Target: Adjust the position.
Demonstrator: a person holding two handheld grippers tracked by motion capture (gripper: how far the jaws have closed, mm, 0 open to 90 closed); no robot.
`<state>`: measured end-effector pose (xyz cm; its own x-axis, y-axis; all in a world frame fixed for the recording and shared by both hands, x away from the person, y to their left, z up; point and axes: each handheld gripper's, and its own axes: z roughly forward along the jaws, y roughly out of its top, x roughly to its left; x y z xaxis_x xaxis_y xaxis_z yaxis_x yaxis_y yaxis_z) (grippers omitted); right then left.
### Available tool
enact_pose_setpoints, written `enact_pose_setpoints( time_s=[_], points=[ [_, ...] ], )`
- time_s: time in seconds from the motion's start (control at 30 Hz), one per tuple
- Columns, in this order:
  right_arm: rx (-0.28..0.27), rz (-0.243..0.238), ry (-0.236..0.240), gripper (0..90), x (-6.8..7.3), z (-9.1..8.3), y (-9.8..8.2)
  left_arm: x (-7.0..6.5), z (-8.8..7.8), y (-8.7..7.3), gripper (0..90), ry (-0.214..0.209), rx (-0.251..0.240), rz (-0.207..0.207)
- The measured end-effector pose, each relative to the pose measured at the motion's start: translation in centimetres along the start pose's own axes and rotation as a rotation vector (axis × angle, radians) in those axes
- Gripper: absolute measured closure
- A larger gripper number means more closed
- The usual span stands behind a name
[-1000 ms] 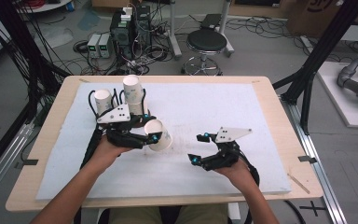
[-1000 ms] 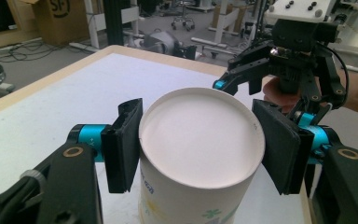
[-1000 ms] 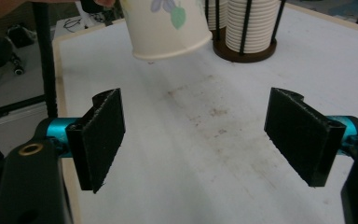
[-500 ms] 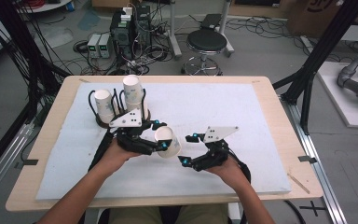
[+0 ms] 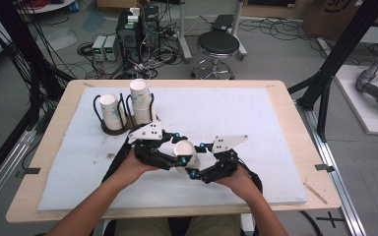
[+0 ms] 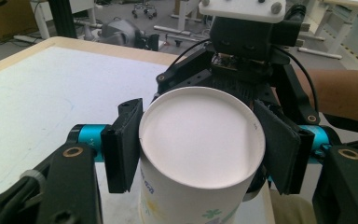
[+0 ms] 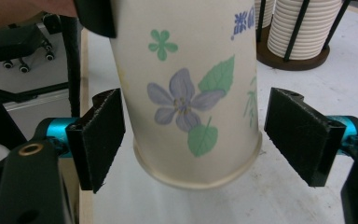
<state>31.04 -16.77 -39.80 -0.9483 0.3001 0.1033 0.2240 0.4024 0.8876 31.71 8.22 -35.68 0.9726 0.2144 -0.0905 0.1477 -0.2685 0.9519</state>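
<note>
While the left gripper [image 5: 177,158] is pinching the paper cup [image 5: 185,153] above the mat [image 5: 256,123], the right gripper [image 5: 200,160] is straddling it — jaws spread, not touching

Your left gripper [image 5: 177,158] has carried the paper cup [image 5: 185,153] away from the cup rack [image 5: 118,129] near the table's back left corner, toward the middle of the front edge. Your right gripper [image 5: 197,160] has closed in from the right; its open jaws now sit either side of the cup's rim end, not touching.
</note>
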Motion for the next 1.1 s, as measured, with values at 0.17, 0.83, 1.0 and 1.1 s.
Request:
enact_pose_setpoints(
  time_s=[0.17,0.83,1.0,1.1],
  points=[
    [0.004,-0.007,0.014,20.8,0.02,0.22,-0.12,-0.18,0.33,0.04,36.3,-0.01,-0.002,0.001],
    [0.029,-0.031,0.034,31.9,-0.09,0.21,-0.48,-0.22,0.35,-0.05,36.2,-0.022,0.0,0.001],
    [0.056,-0.037,0.028,32.7,-0.1,0.18,-0.47,-0.06,0.6,-0.44,16.3,-0.015,-0.003,-0.055],
    [0.068,-0.038,0.029,32.9,-0.06,0.16,-0.49,0.02,0.49,-0.71,16.3,-0.031,-0.002,-0.06]
  ],
)
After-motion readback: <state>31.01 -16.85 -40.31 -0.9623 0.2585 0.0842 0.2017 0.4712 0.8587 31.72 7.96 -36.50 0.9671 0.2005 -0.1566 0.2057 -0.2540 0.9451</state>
